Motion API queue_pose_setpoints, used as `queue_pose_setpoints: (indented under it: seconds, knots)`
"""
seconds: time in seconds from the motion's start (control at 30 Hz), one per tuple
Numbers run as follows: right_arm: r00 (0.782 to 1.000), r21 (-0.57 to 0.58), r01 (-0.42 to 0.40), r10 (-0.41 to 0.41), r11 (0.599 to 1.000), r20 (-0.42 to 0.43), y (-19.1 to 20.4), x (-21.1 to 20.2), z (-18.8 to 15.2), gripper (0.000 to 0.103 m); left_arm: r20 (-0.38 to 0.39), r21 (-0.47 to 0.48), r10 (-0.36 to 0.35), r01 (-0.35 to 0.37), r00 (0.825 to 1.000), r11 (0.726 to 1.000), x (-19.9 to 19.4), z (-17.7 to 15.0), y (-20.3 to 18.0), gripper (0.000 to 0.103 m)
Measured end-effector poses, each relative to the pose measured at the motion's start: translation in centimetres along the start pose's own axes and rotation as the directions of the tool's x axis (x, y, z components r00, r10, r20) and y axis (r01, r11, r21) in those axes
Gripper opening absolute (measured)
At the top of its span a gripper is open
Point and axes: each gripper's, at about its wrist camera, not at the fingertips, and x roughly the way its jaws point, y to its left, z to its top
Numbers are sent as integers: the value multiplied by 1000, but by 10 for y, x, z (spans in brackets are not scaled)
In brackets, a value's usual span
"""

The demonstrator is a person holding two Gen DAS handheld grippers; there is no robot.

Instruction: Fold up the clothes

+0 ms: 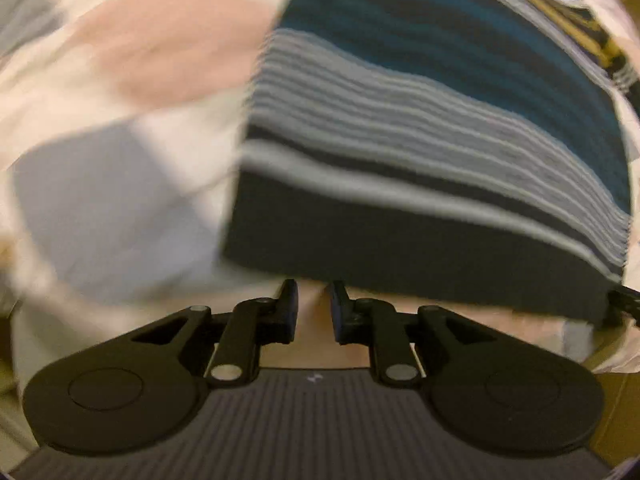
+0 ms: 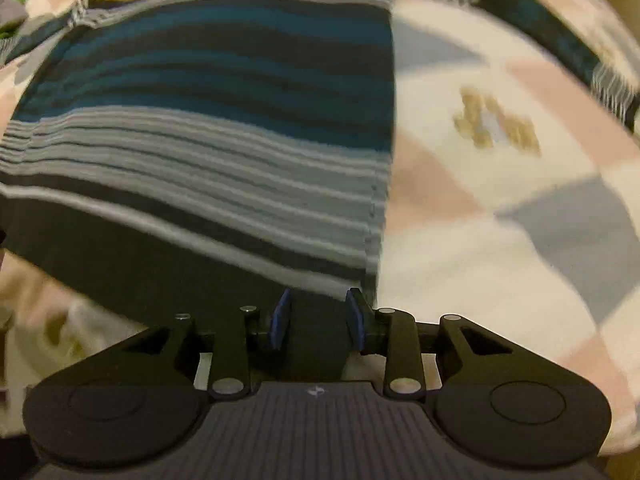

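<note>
The left tongs (image 1: 314, 308) stand narrowly apart with nothing between their tips, just short of the near dark hem of a striped garment (image 1: 420, 140). The right tongs (image 2: 316, 320) are parted a little wider, with that garment's (image 2: 208, 140) dark hem lying between their tips; whether they pinch it cannot be told. The garment lies flat ahead of both, on a patchwork blanket (image 2: 500, 240) of pink, grey and white. Both views are blurred.

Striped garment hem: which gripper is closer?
Right. The right gripper has its open fingers straddling the dark hem of the striped garment. The left gripper, also open, sits just short of the hem over the bedcover.
</note>
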Motion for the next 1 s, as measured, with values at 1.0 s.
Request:
queue_pose_setpoints:
  seconds: [1.0]
  knots:
    - [996, 305, -60, 36, 950, 82, 149, -33, 167, 58, 395, -245, 443, -373, 805, 895, -82, 277, 277, 1]
